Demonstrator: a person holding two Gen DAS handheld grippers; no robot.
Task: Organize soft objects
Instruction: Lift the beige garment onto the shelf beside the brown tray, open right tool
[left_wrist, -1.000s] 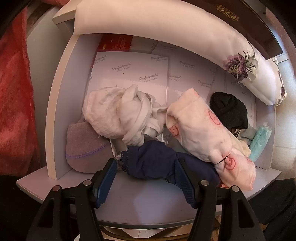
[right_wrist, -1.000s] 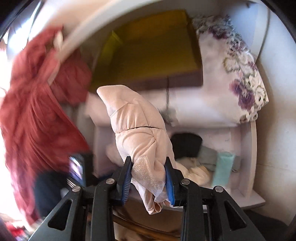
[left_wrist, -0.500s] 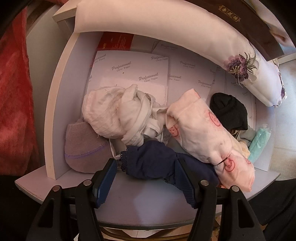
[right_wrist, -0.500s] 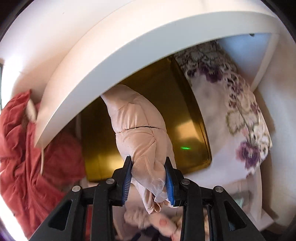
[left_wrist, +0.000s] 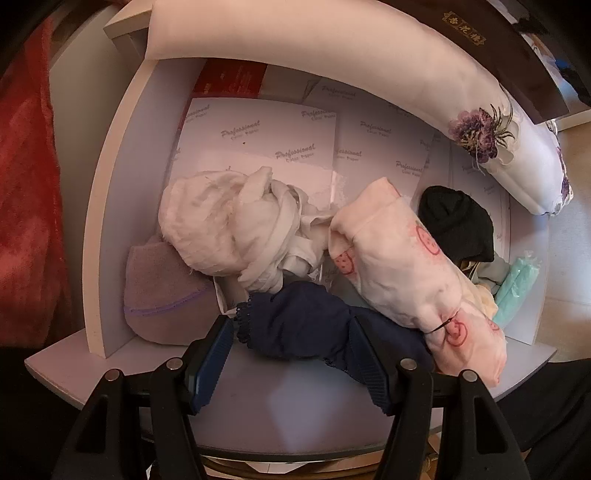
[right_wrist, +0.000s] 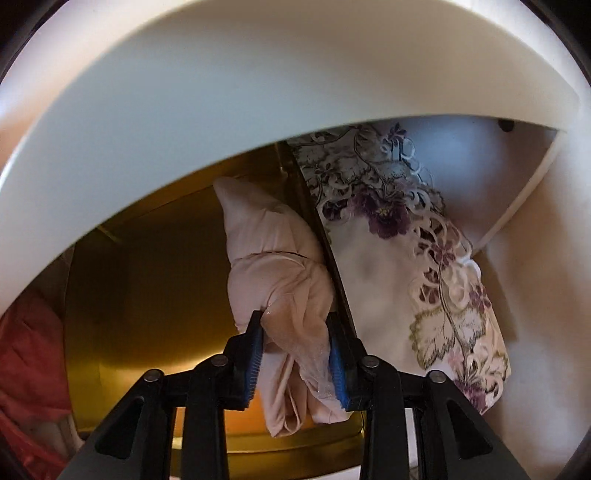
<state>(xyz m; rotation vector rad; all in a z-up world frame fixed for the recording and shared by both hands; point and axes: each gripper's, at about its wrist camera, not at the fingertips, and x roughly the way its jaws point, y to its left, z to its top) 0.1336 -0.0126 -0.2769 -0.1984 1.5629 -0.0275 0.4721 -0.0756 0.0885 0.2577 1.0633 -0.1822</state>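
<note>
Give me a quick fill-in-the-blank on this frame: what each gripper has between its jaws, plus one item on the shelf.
1. The right gripper, jaws opening, has a rolled ____-coloured bundle between them.
2. The left gripper straddles a ____ blue garment.
3. The black sock lies beside the ____-printed pink roll.

Missing words: beige; navy; smiley

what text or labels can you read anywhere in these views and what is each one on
"Professional": printed over and over on the white paper sheets lining the shelf.
Smaller line under each "Professional": too blurred to read for sure.
Gold characters on the dark box at the top right: too small to read.
Faint print on the red packet behind the sheets: not legible.
Right wrist view: no text.
</note>
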